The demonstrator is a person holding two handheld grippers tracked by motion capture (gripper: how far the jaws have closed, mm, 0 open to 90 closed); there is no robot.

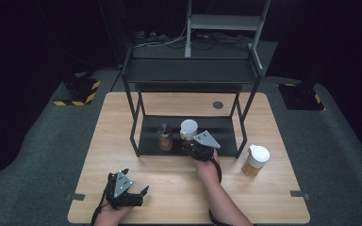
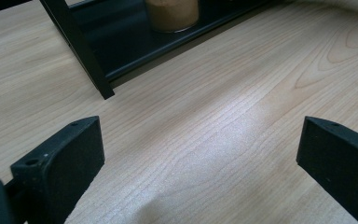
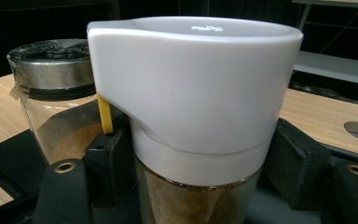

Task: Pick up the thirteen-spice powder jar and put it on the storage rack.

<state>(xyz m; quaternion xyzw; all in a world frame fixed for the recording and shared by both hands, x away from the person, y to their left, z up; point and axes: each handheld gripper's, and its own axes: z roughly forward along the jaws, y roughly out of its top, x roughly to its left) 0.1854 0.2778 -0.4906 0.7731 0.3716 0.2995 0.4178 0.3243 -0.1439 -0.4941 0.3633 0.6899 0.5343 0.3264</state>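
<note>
Right gripper (image 1: 192,144) clamps the white-lidded jar (image 3: 191,116) on the rack (image 1: 136,136) bottom shelf, beside the metal-lidded jar (image 1: 164,137).
Next, probably: loosen the jaws and withdraw; left gripper (image 1: 131,188) idles wide open on the counter (image 1: 169,188) before the rack.

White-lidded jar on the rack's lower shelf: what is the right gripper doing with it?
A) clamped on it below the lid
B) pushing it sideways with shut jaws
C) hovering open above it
A: the right gripper has a jaw pressed on each side of the white-lidded jar, just below its lid.

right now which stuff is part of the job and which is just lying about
In the job:
- white-lidded jar, gripped by the right tool
- black shelf rack
- silver-lidded jar, beside it on the rack

Lying about:
- second white-lidded jar on the table
- left tool, open
</note>
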